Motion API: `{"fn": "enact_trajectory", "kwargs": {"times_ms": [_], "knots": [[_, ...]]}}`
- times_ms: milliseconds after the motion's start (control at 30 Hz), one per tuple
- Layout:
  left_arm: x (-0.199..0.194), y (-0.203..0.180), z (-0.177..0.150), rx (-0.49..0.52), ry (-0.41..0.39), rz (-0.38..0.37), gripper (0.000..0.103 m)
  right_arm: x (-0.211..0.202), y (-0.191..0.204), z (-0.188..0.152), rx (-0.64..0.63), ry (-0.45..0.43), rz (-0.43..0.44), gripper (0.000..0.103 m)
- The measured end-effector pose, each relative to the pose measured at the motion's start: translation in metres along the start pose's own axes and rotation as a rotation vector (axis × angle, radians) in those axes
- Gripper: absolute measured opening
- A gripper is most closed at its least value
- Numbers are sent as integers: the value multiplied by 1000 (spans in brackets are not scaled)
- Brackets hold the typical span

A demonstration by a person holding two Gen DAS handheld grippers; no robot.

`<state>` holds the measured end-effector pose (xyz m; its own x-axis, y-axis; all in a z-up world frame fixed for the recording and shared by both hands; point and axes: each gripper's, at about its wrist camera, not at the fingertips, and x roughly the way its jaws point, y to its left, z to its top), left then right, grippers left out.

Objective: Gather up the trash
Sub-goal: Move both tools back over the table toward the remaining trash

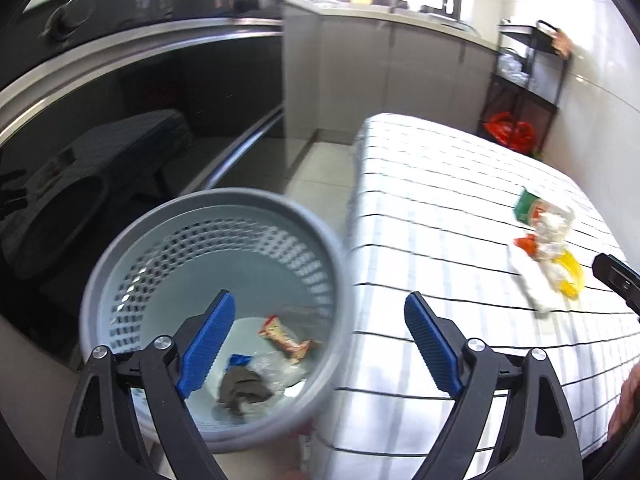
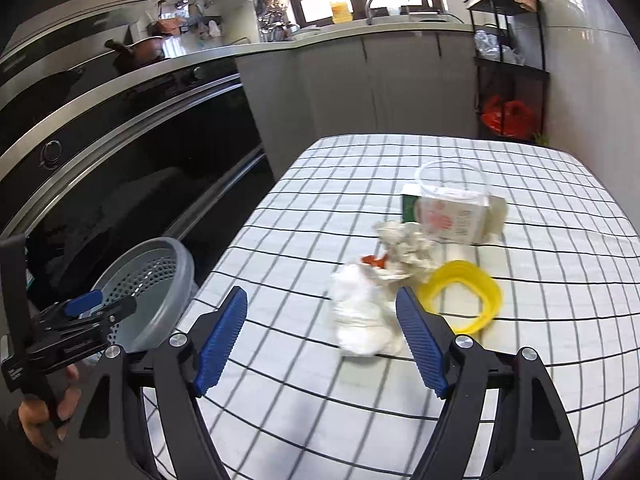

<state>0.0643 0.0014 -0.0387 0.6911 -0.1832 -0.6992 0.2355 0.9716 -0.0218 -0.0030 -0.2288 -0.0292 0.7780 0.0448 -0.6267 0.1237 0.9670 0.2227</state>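
Observation:
A grey perforated trash basket [image 1: 120, 264] stands on the floor left of the table; it also shows in the right wrist view [image 2: 176, 276]. Inside lie a snack wrapper [image 1: 286, 340], a grey scrap [image 1: 242, 390] and clear plastic. My left gripper [image 1: 318, 340] is open and empty above the basket's rim. On the checked tablecloth [image 2: 300, 360] lie a white crumpled tissue [image 2: 360, 316], a crumpled paper wad [image 2: 408, 248], a red scrap [image 2: 374, 260], a yellow plastic ring [image 2: 460, 300], a clear cup [image 2: 452, 200] and a green-and-white carton [image 2: 412, 208]. My right gripper [image 2: 322, 336] is open, just short of the tissue.
A black oven front [image 2: 140, 184] stands to the left behind the basket. A counter with a sink [image 2: 380, 20] runs along the back. A black shelf rack [image 2: 512, 68] with a red bag [image 2: 504, 116] stands at the back right.

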Motion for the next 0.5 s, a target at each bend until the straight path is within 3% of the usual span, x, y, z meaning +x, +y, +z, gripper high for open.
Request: {"fn": "enact_trajectory", "kwargs": {"times_ms": [333,500], "knots": [[1,-84,8,79,-6,-81,91,-5,-84,0,13,53,-84,84],[15,-118,16,82,-1,-100,92,14,-102,-1,-30,121,-56,86]]}}
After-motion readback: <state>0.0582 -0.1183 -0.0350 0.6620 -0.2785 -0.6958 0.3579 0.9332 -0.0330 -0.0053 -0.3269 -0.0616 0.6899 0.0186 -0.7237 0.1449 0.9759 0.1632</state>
